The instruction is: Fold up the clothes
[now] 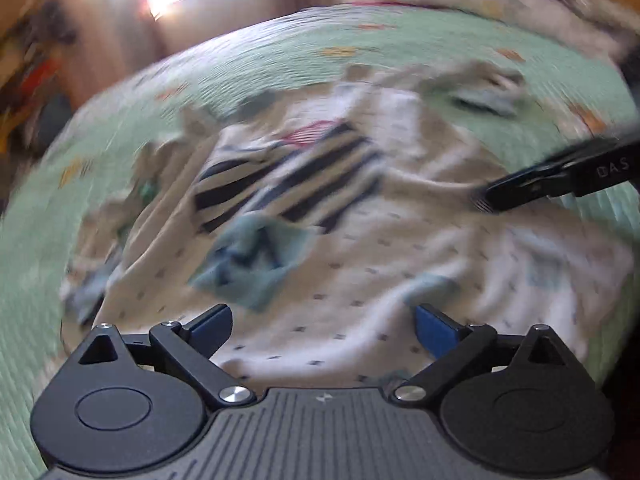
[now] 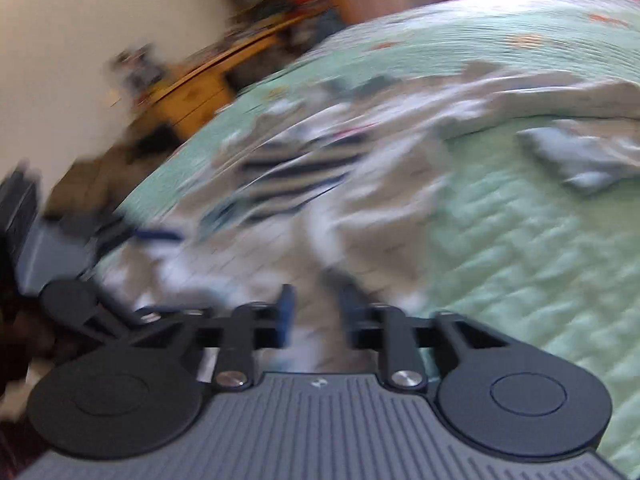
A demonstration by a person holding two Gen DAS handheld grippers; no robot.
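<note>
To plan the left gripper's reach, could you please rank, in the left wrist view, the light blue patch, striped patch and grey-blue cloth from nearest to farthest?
1. Light blue patch, just ahead, slightly left.
2. Striped patch, behind it, centre.
3. Grey-blue cloth, far right on the green bedspread.

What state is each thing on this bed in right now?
White patterned garment: spread out, wrinkled, unfolded.
Striped garment: lying crumpled on it.
Left hand-held gripper: open, holding nothing.
Right hand-held gripper: jaws narrow, white fabric between them; grip unclear through blur.

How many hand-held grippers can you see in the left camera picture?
2. The left hand-held gripper is at the bottom; the right hand-held gripper reaches in from the right edge, over the white garment.
</note>
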